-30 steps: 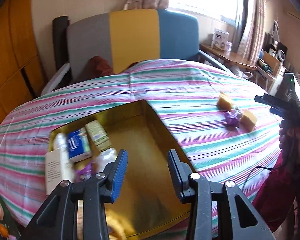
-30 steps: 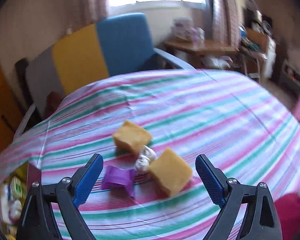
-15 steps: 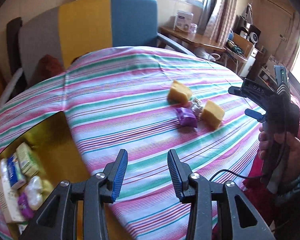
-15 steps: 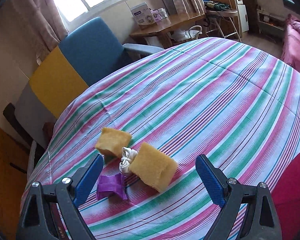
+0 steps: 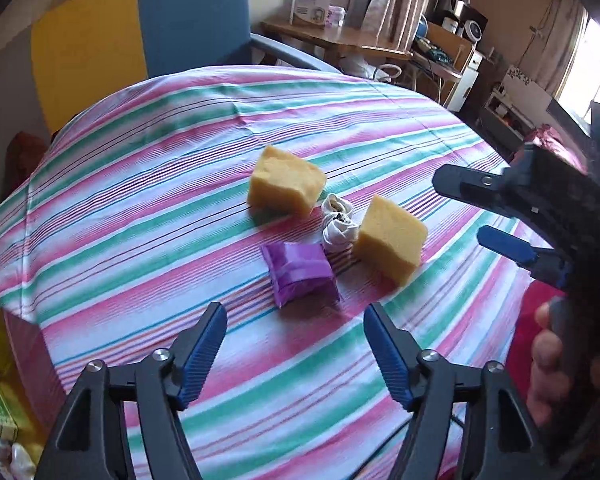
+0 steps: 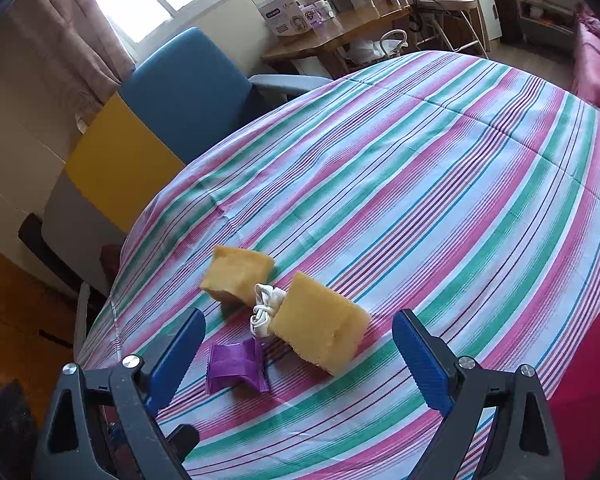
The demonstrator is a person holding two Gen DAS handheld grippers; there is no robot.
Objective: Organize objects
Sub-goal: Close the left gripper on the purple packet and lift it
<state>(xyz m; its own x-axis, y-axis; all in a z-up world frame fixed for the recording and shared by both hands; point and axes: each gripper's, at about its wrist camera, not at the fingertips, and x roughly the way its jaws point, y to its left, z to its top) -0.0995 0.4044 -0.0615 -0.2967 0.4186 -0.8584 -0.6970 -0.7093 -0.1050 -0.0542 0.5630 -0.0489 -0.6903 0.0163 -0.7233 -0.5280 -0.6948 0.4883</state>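
left hand-held gripper (image 5: pixel 295 342) opening, empty, right hand-held gripper (image 6: pixel 298 354) wide, empty, no legible labels

The left gripper (image 5: pixel 294 342) tilts downward, its jaws opening with nothing between them. At its three o'clock, the right gripper (image 6: pixel 298 344) is gripped by a hand (image 5: pixel 548 364), its jaws spread wide and empty.
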